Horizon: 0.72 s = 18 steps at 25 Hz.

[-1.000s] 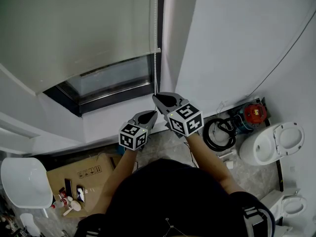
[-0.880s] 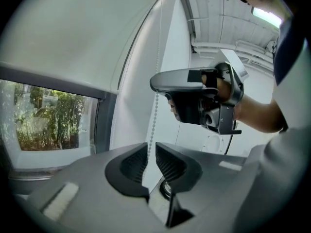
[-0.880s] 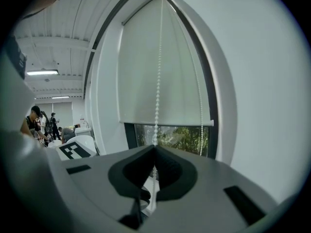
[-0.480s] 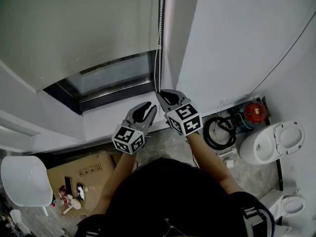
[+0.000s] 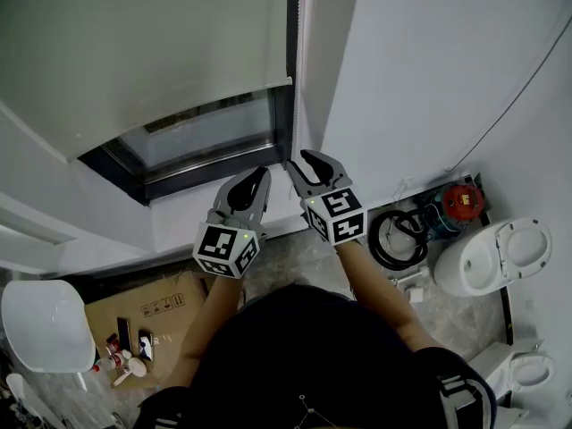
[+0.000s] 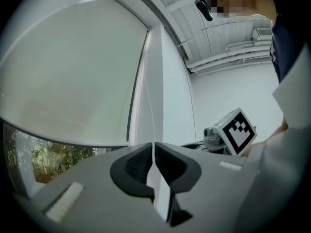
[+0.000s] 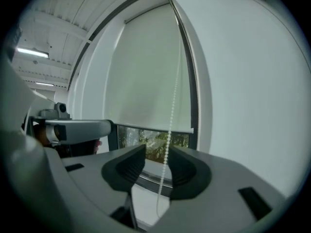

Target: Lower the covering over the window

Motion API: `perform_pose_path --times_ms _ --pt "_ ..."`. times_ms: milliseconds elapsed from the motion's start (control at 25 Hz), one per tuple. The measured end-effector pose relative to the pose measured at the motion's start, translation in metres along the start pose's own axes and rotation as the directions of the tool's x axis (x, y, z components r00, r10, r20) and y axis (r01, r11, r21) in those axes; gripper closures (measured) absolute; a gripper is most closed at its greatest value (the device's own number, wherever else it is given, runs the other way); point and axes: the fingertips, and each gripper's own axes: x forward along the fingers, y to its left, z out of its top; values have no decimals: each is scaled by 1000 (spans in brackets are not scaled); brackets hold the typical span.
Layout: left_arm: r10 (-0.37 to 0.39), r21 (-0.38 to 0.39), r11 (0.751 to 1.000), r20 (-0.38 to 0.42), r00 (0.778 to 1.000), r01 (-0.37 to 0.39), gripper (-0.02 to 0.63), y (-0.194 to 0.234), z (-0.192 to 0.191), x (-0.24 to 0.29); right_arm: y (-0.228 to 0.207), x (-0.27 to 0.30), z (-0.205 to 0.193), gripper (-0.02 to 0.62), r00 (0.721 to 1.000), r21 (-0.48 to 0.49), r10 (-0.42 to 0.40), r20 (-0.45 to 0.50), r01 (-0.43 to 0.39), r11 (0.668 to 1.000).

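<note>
Two grippers beside the window's (image 5: 207,139) right edge, roller blind (image 5: 134,52) lowered partway with glass showing below, left gripper (image 5: 257,173) narrow, jaws closing around the bead chain (image 7: 171,125), right gripper (image 5: 299,159) opening, chain hanging free between its jaws.

Head view looks down; all views share the blind (image 5: 134,52).

From here I see the right gripper (image 7: 156,155) with its jaws apart and opening. The bead chain (image 7: 171,123) hangs loose between them, gripped by neither. Beyond, the roller blind (image 7: 146,72) covers most of the window, leaving a strip of glass (image 7: 143,139) with foliage below its hem. The left gripper (image 7: 73,127) shows at the left.
</note>
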Motion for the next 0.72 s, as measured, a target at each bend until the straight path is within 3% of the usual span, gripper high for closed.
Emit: perform_pose_path --times_ms 40,80,280,440,520,720 --pt "16 9 1000 2 1000 -16 581 2 3 -1 -2 -2 2 466 1000 -2 -16 8 16 1000" --pt "31 16 999 3 1000 -31 591 5 5 -1 -5 -4 5 459 999 -5 -33 16 33 999" --pt "118 62 991 -12 993 -117 595 15 14 1 -27 -23 20 459 989 -12 -138 62 139 990" --pt "181 96 979 2 984 -180 595 24 29 -3 -42 -44 43 460 963 -39 -242 122 248 968" --pt "205 108 973 12 979 -205 595 28 38 -4 -48 -54 55 471 947 -53 -283 154 294 954" --pt "235 163 956 75 969 -244 595 30 74 -12 -55 -76 84 573 915 -38 -330 231 347 937"
